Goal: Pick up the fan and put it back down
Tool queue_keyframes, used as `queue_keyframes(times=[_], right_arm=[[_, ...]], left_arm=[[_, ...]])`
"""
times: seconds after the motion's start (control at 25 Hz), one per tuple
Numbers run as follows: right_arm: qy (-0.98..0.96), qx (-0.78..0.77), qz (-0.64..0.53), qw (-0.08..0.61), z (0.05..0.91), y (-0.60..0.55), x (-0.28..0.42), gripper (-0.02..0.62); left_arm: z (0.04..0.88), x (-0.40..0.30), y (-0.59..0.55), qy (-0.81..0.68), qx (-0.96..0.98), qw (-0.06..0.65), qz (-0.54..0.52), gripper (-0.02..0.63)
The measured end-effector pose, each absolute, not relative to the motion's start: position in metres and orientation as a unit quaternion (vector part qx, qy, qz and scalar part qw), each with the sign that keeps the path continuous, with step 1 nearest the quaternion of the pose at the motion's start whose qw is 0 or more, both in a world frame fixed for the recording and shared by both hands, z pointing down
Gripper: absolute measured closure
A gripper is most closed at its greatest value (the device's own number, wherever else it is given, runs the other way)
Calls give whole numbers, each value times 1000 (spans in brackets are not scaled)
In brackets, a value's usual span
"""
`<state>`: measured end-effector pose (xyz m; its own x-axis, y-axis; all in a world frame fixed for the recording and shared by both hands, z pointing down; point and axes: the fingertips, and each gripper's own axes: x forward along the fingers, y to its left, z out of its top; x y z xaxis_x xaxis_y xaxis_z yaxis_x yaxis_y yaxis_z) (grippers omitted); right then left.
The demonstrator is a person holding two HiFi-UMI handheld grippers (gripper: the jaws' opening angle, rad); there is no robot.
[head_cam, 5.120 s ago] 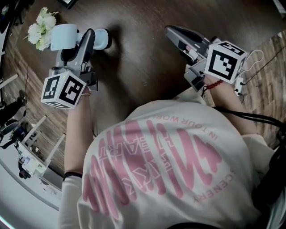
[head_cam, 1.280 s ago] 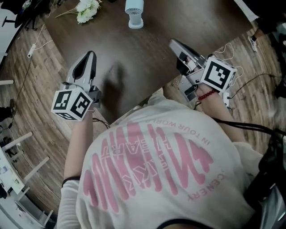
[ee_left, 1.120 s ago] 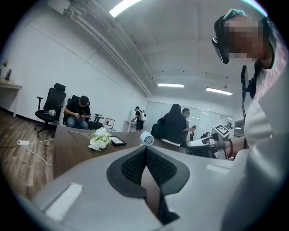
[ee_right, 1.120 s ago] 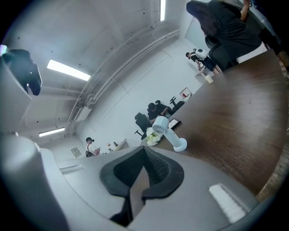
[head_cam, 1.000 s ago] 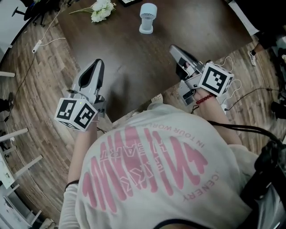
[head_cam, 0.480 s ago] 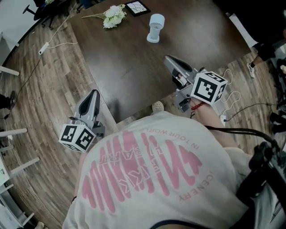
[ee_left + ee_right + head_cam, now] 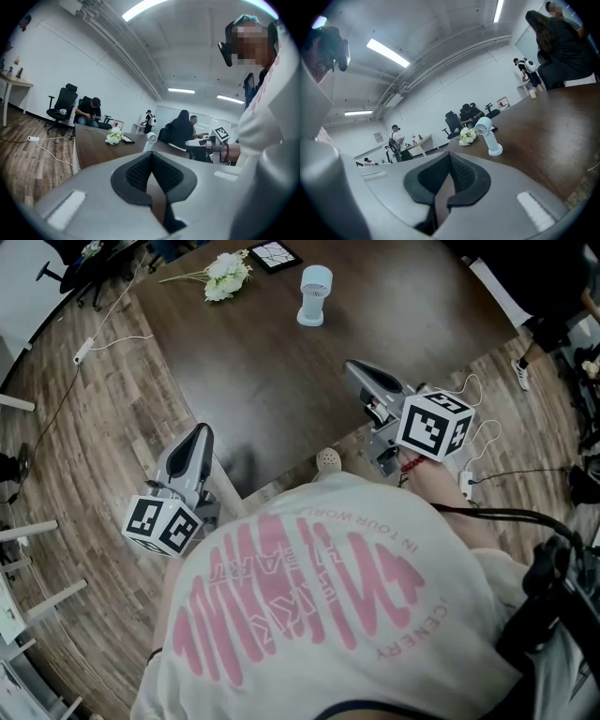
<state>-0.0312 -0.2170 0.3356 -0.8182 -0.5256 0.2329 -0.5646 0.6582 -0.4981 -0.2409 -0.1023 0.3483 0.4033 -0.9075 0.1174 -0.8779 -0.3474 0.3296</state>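
Fan [image 7: 315,294] stands upright on the desk [image 7: 281,390], well ahead of the left fingers [image 7: 190,451] and right fingers [image 7: 373,382], which have drawn back. Both pairs are closed and empty, so the task looks done.

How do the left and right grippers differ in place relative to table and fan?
The left gripper hangs beside the table, mostly over floor; the right gripper reaches over it. The right gripper is nearer the fan than the left gripper. Both are shut and empty.
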Motion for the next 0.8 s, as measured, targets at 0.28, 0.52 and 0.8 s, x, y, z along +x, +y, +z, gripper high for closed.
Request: queue_keyframes(times=[0.28,0.52,0.8], right_arm=[[-905,316,283,31,335,-212,-15,591],[-901,319,294,34,335,-207,-11,591],[-899,320,297,34,337,-206,-16,591]], left_arm=[[357,-236,-103,-550,815,175,-43,591],[361,-234,-102,-548,814,189,-45,591],[364,-244,-99,-553,810,192,-39,591]])
